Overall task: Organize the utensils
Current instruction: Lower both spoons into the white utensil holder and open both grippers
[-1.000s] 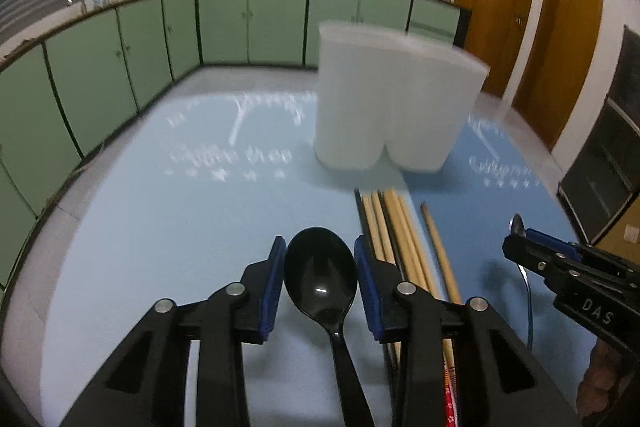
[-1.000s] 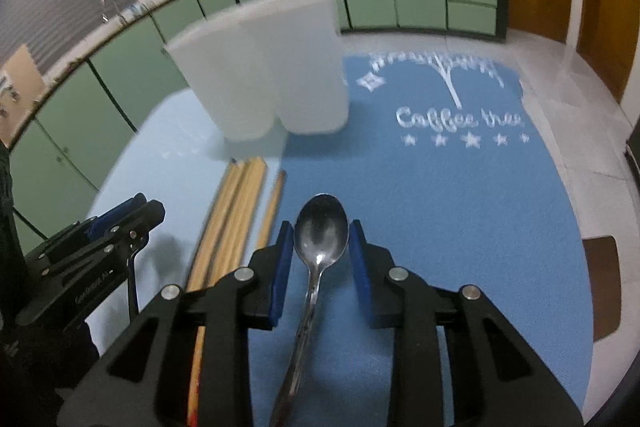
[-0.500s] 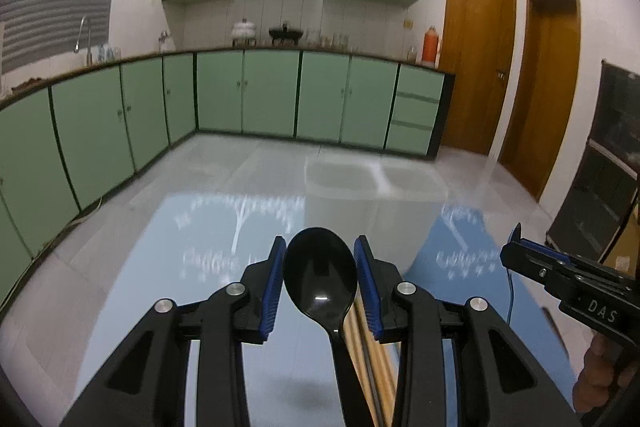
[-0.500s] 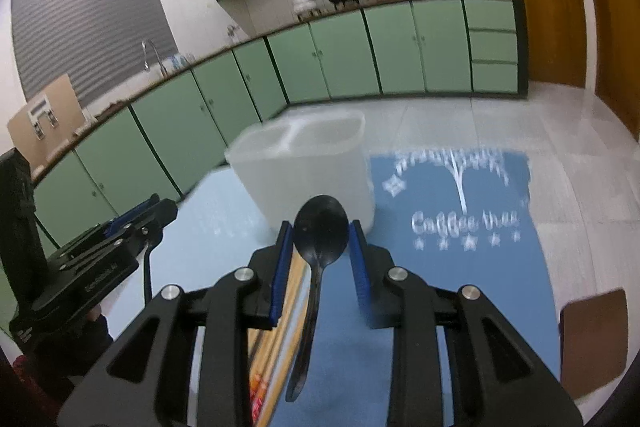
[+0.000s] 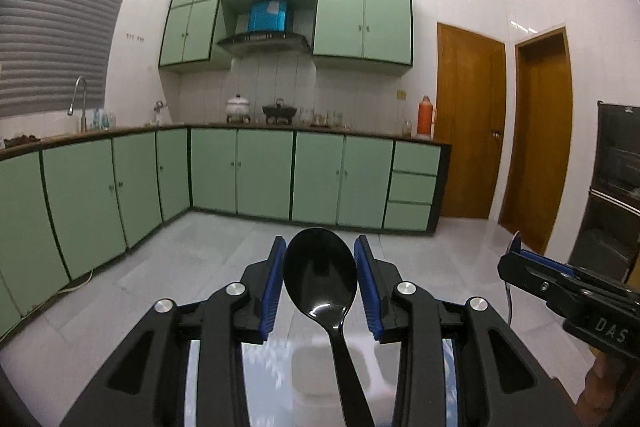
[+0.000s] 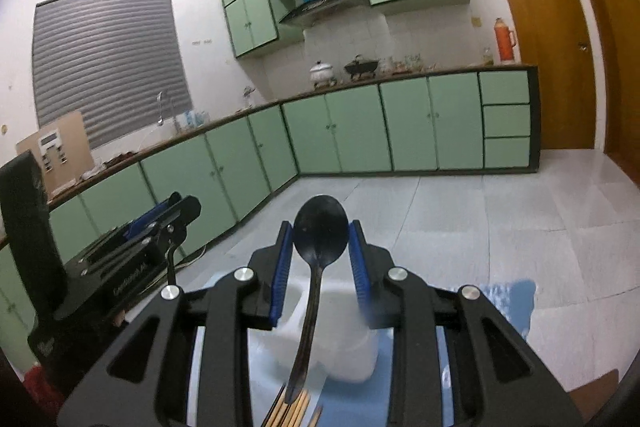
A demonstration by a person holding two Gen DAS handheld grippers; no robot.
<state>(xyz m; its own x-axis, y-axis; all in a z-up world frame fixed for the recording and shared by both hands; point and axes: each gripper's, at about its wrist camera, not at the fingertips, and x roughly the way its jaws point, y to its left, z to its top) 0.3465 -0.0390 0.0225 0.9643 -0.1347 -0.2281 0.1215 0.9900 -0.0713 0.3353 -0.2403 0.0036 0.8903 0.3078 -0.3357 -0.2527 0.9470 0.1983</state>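
Observation:
My left gripper (image 5: 320, 243) is shut on a black plastic spoon (image 5: 320, 273), bowl up and forward, handle running back under the jaws. My right gripper (image 6: 320, 227) is shut on a metal spoon (image 6: 320, 233), which looks dark against the bright room. Both hang in the air above a white two-compartment holder (image 6: 344, 343), which shows blurred low in the left wrist view as the holder (image 5: 320, 367). Each gripper shows in the other's view: the right gripper (image 5: 560, 287) at the right edge, the left gripper (image 6: 160, 227) at the left.
Several wooden chopsticks (image 6: 294, 407) lie on the blue mat (image 6: 514, 301) below the right gripper, near the holder. Green floor cabinets (image 5: 264, 175) and wooden doors (image 5: 468, 123) stand far behind. A black upright object (image 6: 28, 227) is at the left edge.
Both grippers have risen with their spoons and tipped up toward level. The holder has slid from ahead of the fingers to beneath them, and the mat has nearly left view.

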